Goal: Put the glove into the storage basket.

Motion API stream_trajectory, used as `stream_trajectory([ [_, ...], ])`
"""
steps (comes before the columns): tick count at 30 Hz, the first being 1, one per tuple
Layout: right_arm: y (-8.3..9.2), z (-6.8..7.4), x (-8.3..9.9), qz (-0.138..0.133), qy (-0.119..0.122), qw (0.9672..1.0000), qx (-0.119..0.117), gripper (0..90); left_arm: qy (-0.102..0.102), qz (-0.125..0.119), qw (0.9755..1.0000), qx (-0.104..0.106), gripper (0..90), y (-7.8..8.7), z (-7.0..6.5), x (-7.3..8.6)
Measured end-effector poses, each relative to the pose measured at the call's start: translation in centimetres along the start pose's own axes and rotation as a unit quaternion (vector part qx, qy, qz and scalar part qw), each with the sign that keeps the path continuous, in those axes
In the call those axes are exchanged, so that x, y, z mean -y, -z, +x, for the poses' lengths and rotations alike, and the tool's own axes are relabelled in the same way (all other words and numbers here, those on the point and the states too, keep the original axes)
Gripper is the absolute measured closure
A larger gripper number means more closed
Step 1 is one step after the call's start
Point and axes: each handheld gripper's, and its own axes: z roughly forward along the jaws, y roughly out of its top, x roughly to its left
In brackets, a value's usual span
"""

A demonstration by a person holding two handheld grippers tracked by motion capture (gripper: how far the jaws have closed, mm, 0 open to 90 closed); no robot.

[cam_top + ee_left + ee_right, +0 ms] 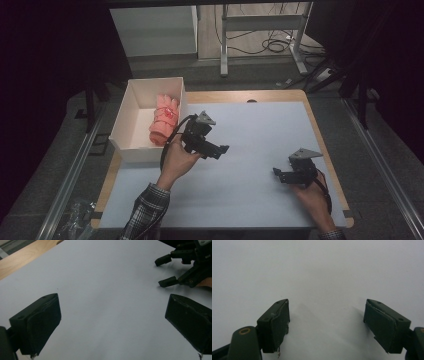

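A pink rolled cloth (164, 120) is seen lying inside the white box (131, 111) at the far left corner of the table (260, 150), resting against the box's right wall, with a red mark on its top that cannot be made out from the high view. From how things lie, the placing step is judged to be done: the cloth is in the box and nothing is held. The left hand-held gripper (223, 149) is held just beside the box, over the white table surface, its jaws spread wide and empty, as its own view confirms. The right hand-held gripper (276, 173) is held well apart near the table's right edge, its jaws likewise wide open with nothing between them; it is also seen at the upper right of the left gripper view (167, 271). The next move is judged to call only for both to be drawn back clear of the box. No brand, label or legible writing is found anywhere.
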Motion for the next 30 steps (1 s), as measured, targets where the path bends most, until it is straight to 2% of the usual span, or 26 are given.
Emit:
stream_trajectory([
  [6, 0.0, 0.0, 0.0, 0.0, 0.001, 1.0, 0.0, 21.2, -0.011, 0.007, 0.9999, 0.006, 0.7, -1.5, -1.0, 0.9],
  [17, 0.0, 0.0, 0.0, -0.001, 0.001, 1.0, 0.001, 21.2, -0.009, 0.013, 0.9998, 0.015, 0.7, -2.8, -1.5, 3.3],
  [30, 0.0, 0.0, 0.0, -0.001, 0.001, 1.0, 0.0, 21.2, -0.008, 0.022, 0.9994, 0.026, 0.9, -4.1, -1.8, 7.3],
])
